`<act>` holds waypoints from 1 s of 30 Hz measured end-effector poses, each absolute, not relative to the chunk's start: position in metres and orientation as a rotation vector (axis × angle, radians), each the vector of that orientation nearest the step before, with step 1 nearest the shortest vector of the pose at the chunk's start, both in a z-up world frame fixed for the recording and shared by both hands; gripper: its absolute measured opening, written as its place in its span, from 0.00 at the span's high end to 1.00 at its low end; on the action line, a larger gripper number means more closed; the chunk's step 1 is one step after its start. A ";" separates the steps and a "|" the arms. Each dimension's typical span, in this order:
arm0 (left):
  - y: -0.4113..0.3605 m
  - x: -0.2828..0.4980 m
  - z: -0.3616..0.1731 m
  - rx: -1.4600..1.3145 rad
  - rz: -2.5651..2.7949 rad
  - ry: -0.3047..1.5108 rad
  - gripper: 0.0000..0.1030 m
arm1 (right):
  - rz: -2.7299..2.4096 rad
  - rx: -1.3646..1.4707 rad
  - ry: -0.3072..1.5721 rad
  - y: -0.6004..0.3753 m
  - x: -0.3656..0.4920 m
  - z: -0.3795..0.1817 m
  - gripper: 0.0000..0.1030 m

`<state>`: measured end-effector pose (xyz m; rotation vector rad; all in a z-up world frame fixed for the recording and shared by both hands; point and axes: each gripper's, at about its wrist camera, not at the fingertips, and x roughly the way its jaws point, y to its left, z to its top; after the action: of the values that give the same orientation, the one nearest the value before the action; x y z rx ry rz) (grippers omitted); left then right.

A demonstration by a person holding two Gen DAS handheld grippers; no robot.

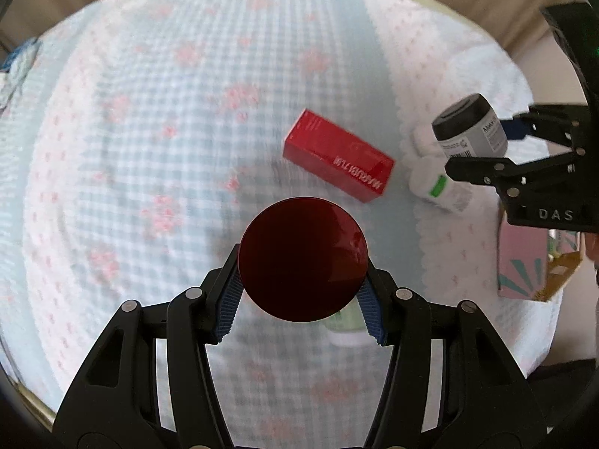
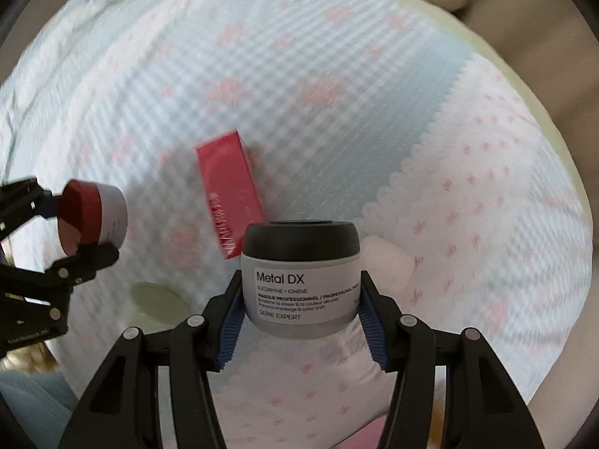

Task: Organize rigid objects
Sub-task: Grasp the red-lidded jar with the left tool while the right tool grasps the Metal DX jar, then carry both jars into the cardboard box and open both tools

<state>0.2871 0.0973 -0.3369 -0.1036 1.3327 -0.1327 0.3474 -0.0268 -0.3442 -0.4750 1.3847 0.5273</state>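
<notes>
My left gripper (image 1: 299,299) is shut on a jar with a dark red lid (image 1: 303,258), held above the bed; it shows from the side in the right wrist view (image 2: 93,217). My right gripper (image 2: 301,321) is shut on a grey jar with a black lid (image 2: 301,280), labelled Metal DX; it also shows in the left wrist view (image 1: 470,127). A red box (image 1: 337,155) lies flat on the checked bedspread (image 1: 149,112) between the two grippers, also seen in the right wrist view (image 2: 230,191).
White bottles (image 1: 434,179) lie on the white quilt under the right gripper. A pink patterned box (image 1: 524,262) stands at the right edge. A pale green lidded jar (image 2: 157,297) sits under the left gripper. The bed edge curves along the far side.
</notes>
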 end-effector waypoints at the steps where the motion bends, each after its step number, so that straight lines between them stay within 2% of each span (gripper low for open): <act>1: 0.098 0.284 -0.328 -0.104 -0.136 1.322 0.50 | 0.515 -0.446 1.378 -0.031 0.343 -0.333 0.49; 15: 0.082 0.229 -0.207 -0.112 -0.214 1.191 0.50 | 0.260 -0.022 1.279 -0.125 0.249 -0.190 0.49; 22: 0.031 0.208 -0.171 -0.113 -0.238 1.145 0.50 | 0.156 0.024 1.209 -0.189 0.196 -0.157 0.49; 30: -0.072 0.191 -0.153 -0.130 -0.269 1.121 0.50 | 0.086 0.110 1.190 -0.301 0.159 -0.144 0.49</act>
<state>0.1906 -0.0720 -0.1532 -0.1302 1.1206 -0.2695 0.1588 -0.3007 -0.1441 0.1098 1.1899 0.0865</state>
